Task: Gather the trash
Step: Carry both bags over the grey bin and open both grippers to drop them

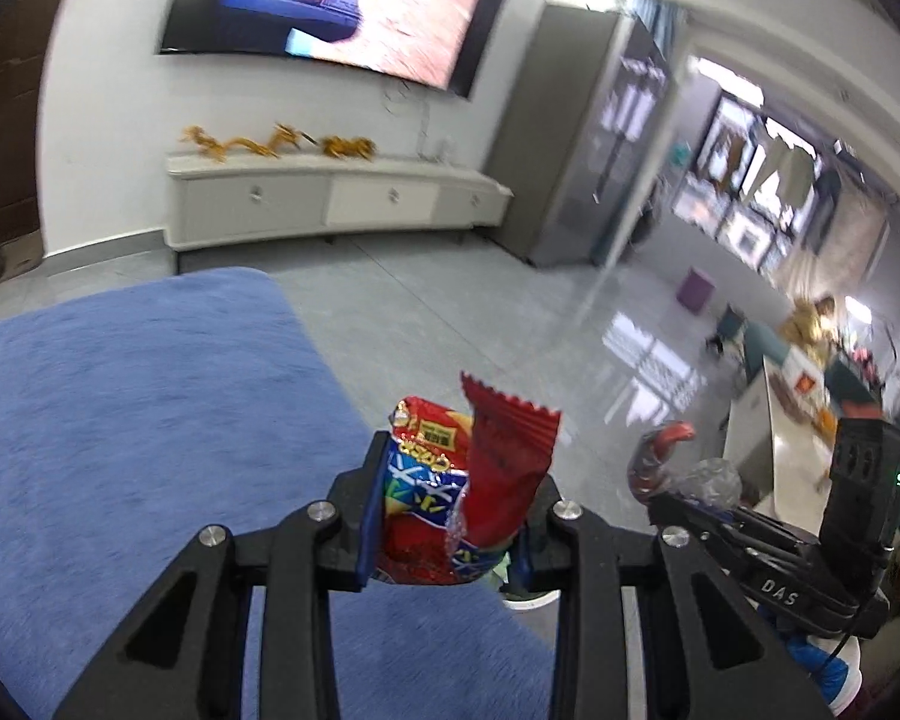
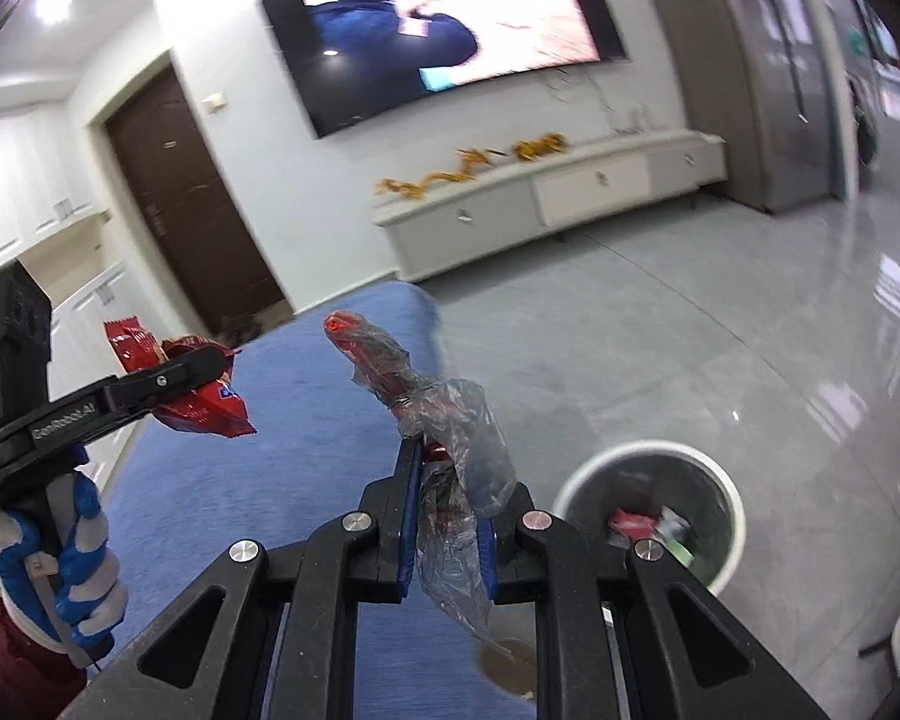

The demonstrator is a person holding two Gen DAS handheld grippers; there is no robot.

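My left gripper (image 1: 450, 516) is shut on a red and blue snack bag (image 1: 468, 480), held above the edge of a blue carpet (image 1: 120, 396). It also shows at the left of the right wrist view (image 2: 210, 384). My right gripper (image 2: 450, 516) is shut on a crumpled clear plastic wrapper with red inside (image 2: 444, 438), held above the carpet edge. That wrapper also shows in the left wrist view (image 1: 678, 468). A white trash bin (image 2: 588, 480) with trash inside stands on the floor, just right of my right gripper.
A white TV cabinet (image 1: 330, 198) stands against the far wall under a large TV (image 1: 342, 6). Glossy grey floor tiles (image 2: 690, 330) spread to the right. A brown door (image 2: 180, 192) is at the left. A brown stain (image 2: 510, 666) lies by the carpet.
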